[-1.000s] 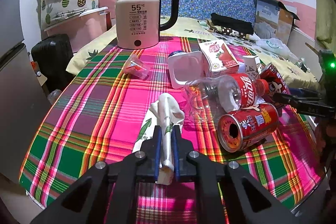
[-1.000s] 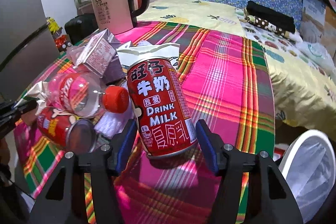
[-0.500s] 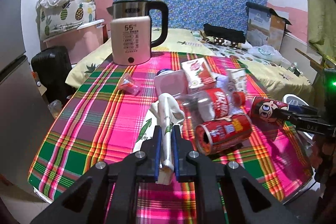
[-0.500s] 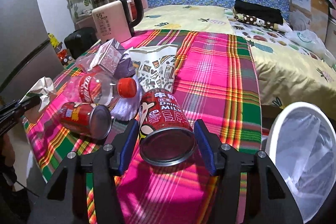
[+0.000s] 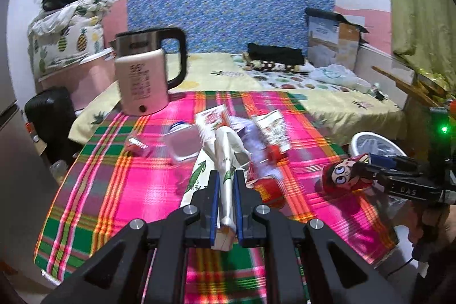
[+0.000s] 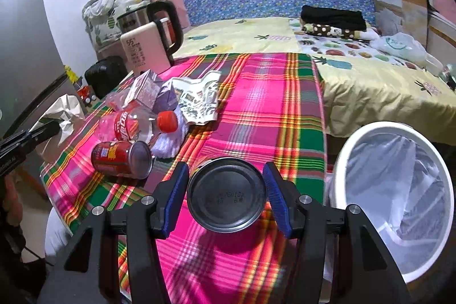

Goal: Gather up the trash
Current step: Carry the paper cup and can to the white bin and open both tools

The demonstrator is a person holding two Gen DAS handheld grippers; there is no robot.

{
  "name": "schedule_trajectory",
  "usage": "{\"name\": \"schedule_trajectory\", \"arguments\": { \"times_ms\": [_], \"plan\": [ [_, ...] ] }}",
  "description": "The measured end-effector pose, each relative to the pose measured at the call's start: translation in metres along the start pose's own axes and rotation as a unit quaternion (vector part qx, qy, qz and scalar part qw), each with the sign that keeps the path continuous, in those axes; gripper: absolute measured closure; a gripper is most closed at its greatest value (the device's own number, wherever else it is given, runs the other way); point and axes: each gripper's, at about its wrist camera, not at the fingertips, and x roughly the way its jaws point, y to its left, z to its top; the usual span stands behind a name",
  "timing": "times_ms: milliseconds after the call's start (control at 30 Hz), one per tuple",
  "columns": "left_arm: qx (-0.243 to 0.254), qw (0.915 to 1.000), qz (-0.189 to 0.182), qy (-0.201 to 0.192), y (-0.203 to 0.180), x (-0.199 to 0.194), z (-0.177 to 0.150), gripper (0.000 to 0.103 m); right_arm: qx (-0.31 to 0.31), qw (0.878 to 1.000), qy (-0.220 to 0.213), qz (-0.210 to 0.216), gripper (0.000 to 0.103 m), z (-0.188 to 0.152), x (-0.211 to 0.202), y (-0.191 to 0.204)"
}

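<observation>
My left gripper is shut on a crumpled white paper wrapper with green print, held above the plaid table. In the right wrist view that wrapper shows at the far left. My right gripper is shut on a red milk can, which is tipped so its grey bottom faces the camera. The left wrist view shows the can held clear of the cloth. A white bin with a clear liner stands just right of the can, below the table's edge.
On the plaid cloth lie a red can, a cola bottle, a small carton and a flattened paper cup. A pink kettle stands at the back left. A bed lies beyond the table.
My left gripper rose and drew back with the wrapper. My right gripper lifted the milk can off the table, tipped its bottom toward the camera and carried it nearer the bin.
</observation>
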Motion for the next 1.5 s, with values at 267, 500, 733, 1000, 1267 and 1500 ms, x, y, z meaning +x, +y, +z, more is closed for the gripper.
{"name": "schedule_trajectory", "arguments": {
  "times_ms": [267, 500, 733, 1000, 1267, 1500],
  "plan": [
    [0.026, 0.9985, -0.047, -0.007, -0.038, 0.010, 0.016, 0.093, 0.014, 1.000, -0.018, -0.009, 0.048, -0.003, -0.010, -0.012],
    [0.049, 0.9938, -0.100, 0.004, -0.077, 0.027, 0.024, 0.093, 0.038, 0.998, -0.039, -0.036, 0.048, -0.005, -0.029, -0.039],
    [0.077, 0.9825, -0.168, 0.028, -0.134, 0.052, 0.026, 0.093, 0.086, 0.991, -0.051, -0.091, 0.048, -0.021, -0.055, -0.080],
    [0.110, 0.9653, -0.231, 0.053, -0.196, 0.078, 0.027, 0.093, 0.127, 0.981, -0.045, -0.138, 0.048, -0.038, -0.071, -0.114],
    [0.134, 0.9505, -0.266, 0.089, -0.240, 0.107, 0.020, 0.093, 0.147, 0.975, -0.029, -0.163, 0.048, -0.051, -0.072, -0.133],
    [0.145, 0.9425, -0.280, 0.111, -0.264, 0.124, 0.014, 0.092, 0.153, 0.972, -0.010, -0.175, 0.048, -0.056, -0.069, -0.144]
  ]
}}
